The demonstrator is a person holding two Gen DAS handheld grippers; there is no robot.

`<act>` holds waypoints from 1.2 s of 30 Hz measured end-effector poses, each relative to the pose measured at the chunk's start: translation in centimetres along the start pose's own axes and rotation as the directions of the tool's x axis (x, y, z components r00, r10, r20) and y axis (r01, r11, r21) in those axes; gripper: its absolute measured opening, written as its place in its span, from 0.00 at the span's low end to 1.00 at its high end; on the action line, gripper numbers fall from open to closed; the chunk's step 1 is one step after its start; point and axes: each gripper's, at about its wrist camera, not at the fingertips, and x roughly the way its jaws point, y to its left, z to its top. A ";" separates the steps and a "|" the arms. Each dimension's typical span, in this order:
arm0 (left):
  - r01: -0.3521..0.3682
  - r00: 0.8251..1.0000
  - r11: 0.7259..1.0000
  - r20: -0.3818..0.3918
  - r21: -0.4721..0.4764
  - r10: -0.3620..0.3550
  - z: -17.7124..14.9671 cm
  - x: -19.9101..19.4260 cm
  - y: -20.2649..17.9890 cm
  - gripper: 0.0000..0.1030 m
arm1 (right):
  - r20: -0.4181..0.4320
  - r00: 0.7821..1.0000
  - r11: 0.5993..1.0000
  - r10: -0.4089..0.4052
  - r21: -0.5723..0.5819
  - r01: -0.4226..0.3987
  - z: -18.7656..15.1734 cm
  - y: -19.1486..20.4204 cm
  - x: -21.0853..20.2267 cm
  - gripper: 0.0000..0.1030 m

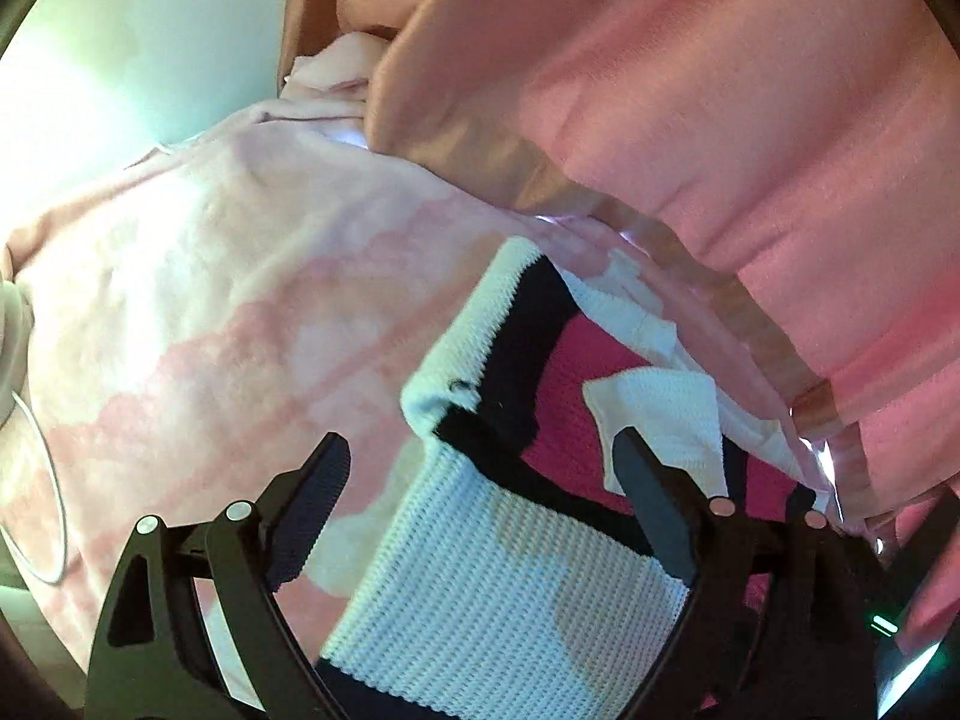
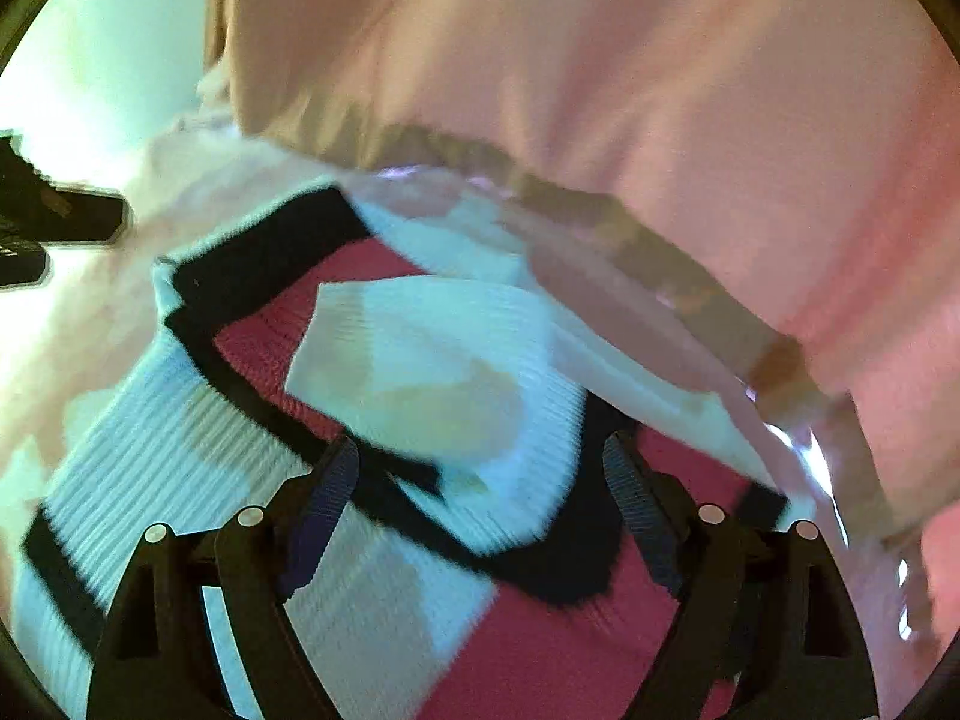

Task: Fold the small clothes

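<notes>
Left gripper: jaws spread wide, low in frame, over a knit garment of white, black and magenta, pinching nothing. Right gripper: jaws likewise spread, over the same garment, a white flap folded at centre. Beneath, centre-left: pale pink tie-dye cloth. Upper right: salmon-pink fabric.

The right gripper has its two fingers wide apart, right over a knit top that is white, black and red. A white flap lies folded on the top. Behind the top hangs pink cloth.
</notes>
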 end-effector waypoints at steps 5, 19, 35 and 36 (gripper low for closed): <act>0.015 1.000 1.000 0.001 -0.018 -0.015 0.9 -0.1 1.2 0.85 | -0.097 0.988 0.987 0.118 0.124 -0.106 0.7 -2.1 3.4 0.12; 0.184 0.955 0.982 -0.229 -0.035 -0.187 -2.5 5.0 -3.2 0.85 | -0.004 0.914 0.579 0.406 0.775 -0.254 -15.8 -21.3 2.5 0.28; 0.068 0.965 0.988 -0.241 -0.140 -0.101 -3.6 9.5 -3.4 0.71 | -0.066 0.998 0.969 -0.001 0.245 0.017 -10.1 -14.1 -1.2 0.71; 0.065 0.967 0.989 -0.236 -0.136 -0.095 -3.6 9.6 -3.3 0.69 | -0.067 0.997 0.975 -0.027 0.218 0.042 -9.9 -13.7 -0.7 0.65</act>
